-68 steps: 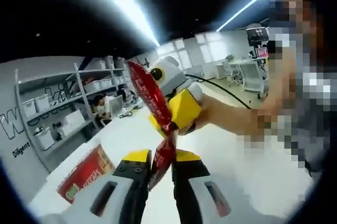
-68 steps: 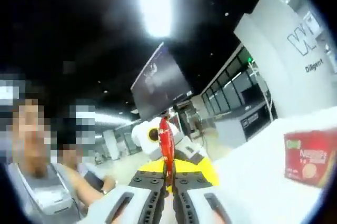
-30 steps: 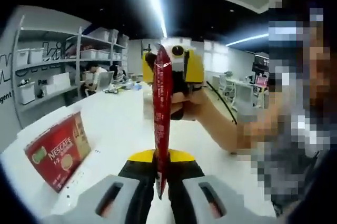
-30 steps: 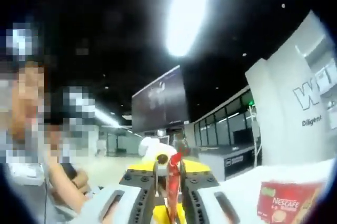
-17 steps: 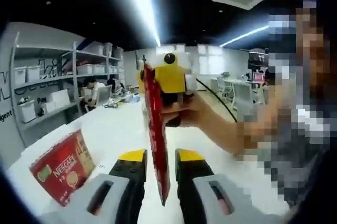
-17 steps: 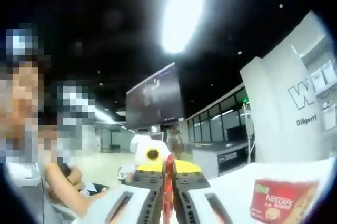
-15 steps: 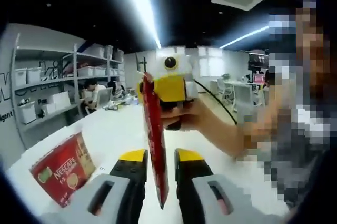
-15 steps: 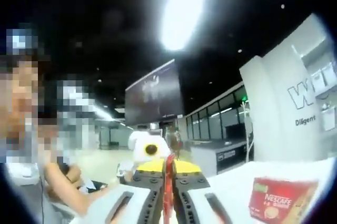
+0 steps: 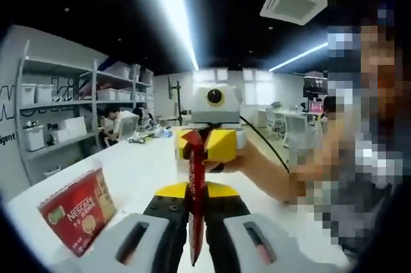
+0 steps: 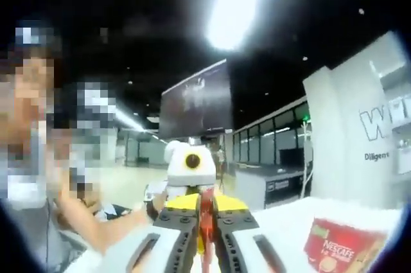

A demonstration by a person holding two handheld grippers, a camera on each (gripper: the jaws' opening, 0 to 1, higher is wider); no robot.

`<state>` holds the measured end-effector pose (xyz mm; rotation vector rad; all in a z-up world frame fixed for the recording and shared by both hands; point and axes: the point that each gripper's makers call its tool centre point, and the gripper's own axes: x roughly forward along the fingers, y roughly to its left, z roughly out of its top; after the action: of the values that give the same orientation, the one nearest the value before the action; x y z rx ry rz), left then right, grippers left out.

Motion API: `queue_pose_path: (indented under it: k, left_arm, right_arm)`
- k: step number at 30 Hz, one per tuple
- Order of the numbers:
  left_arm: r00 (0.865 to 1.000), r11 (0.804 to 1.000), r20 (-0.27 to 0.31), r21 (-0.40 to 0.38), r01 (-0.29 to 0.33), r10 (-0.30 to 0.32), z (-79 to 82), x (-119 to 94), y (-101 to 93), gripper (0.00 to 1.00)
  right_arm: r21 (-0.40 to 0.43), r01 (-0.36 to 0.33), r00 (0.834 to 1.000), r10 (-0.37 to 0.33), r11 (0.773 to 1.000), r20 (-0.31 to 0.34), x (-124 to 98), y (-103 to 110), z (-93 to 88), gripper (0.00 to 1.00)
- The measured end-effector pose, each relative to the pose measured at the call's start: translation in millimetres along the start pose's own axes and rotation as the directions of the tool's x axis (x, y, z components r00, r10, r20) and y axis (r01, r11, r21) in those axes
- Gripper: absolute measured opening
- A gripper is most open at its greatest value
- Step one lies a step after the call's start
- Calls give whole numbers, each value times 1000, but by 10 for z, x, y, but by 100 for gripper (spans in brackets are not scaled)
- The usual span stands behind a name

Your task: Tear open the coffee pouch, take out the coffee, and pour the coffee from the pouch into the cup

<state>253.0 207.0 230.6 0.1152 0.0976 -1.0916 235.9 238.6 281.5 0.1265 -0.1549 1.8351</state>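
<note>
The red coffee pouch (image 9: 195,202) stands upright in the air, long axis running between the 2 grippers, the left gripper (image 9: 196,212) clamped on its lower end and the right gripper (image 9: 204,146) pinching its top edge, ready to tear.

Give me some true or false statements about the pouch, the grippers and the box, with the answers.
1. Both grippers pinch the red pouch. True.
2. The pouch lies flat on the table. False: it is held up in the air between the left gripper and right gripper.
3. A red Nescafe box stands on the white table. True.
4. The box is blue. False: it is red.
</note>
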Motion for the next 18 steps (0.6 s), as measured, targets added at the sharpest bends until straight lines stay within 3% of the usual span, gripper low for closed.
queue_pose_path:
  k: [5, 18]
  left_arm:
    - [1000, 1000, -7, 0, -3, 3, -14, -3, 3, 11]
    - [1000, 1000, -6, -6, -8, 8, -13, -1, 16, 11]
  right_arm:
    - [38, -14, 1000, 13, 999, 25, -65, -4, 53, 13]
    - [11, -2, 1000, 2, 1000, 10, -107, -40, 50, 8]
